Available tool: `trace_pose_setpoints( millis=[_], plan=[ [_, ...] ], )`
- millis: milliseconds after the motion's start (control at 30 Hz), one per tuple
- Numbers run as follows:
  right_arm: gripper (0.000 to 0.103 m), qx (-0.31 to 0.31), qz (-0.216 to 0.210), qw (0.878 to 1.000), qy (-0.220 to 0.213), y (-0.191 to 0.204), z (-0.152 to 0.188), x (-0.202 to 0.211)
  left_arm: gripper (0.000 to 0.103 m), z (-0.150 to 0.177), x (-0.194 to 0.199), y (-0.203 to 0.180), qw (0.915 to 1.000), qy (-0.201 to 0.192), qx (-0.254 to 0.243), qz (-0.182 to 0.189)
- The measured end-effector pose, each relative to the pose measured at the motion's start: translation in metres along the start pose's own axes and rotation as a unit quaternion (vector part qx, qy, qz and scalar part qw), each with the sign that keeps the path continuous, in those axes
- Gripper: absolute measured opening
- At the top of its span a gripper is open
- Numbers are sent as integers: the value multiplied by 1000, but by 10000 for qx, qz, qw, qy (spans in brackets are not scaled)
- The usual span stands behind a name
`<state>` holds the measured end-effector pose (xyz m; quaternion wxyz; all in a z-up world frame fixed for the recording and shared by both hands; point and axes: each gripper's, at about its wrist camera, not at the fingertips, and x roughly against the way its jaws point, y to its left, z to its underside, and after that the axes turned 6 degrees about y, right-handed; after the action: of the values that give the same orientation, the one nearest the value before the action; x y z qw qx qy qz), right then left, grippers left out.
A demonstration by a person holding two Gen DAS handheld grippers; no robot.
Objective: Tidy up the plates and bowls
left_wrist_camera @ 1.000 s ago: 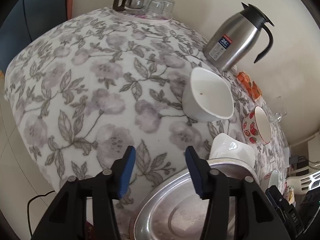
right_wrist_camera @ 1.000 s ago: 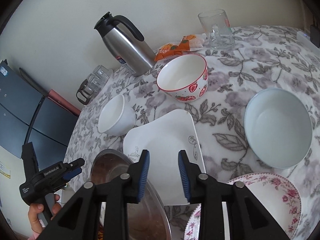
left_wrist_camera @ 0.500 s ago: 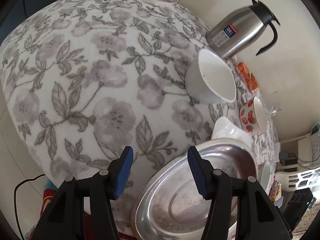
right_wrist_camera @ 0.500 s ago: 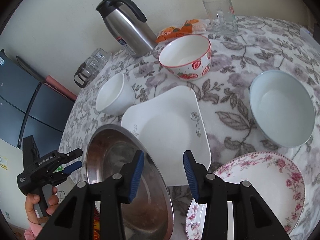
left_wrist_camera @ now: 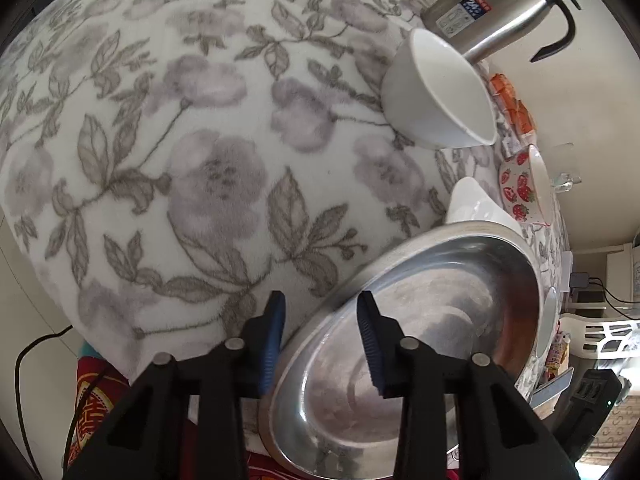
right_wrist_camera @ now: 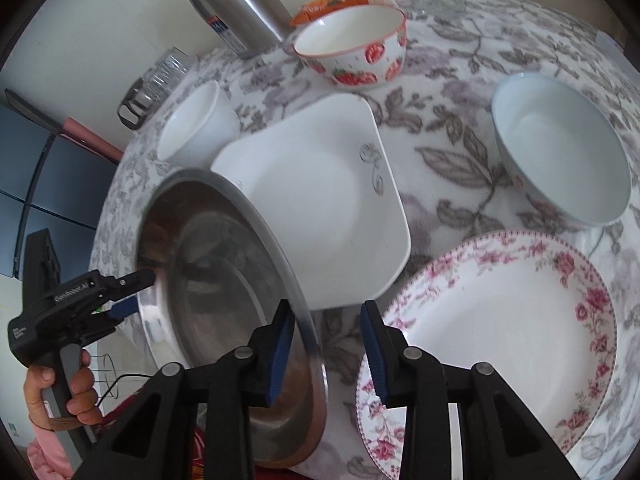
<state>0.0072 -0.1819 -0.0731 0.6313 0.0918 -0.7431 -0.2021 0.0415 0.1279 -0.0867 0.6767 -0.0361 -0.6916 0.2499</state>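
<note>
Steel plate [left_wrist_camera: 420, 340] rim between both grippers | left gripper [left_wrist_camera: 320, 334] closing, rim between pads | right gripper [right_wrist_camera: 328, 344] closing, opposite rim between pads | neither clamped yet

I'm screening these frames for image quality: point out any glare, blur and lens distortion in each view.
Left wrist view: strong fisheye bulge in the floral tablecloth, dark corner vignette, soft sheen on the steel plate, picture mostly sharp. Right wrist view: same fisheye bending; orange packet and thermos near the top edge slightly smeared, pale glare on the square white plate, steel plate's inside dark.
</note>
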Motion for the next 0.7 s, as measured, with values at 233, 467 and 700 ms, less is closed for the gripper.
trace_pose_setpoints(
  millis=[233,467,700],
  plan=[
    [15,73,-240,9997,-13,4,2,0,36,1,2,2,9998,-81,35,169],
    [15,145,-203,9994,-257,7,0,9,32,1,18,-4,9990,-378,-111,215],
    [15,152,-308,9981,-508,7,-5,21,32,-3,27,-7,9967,-614,-181,489]
  ],
)
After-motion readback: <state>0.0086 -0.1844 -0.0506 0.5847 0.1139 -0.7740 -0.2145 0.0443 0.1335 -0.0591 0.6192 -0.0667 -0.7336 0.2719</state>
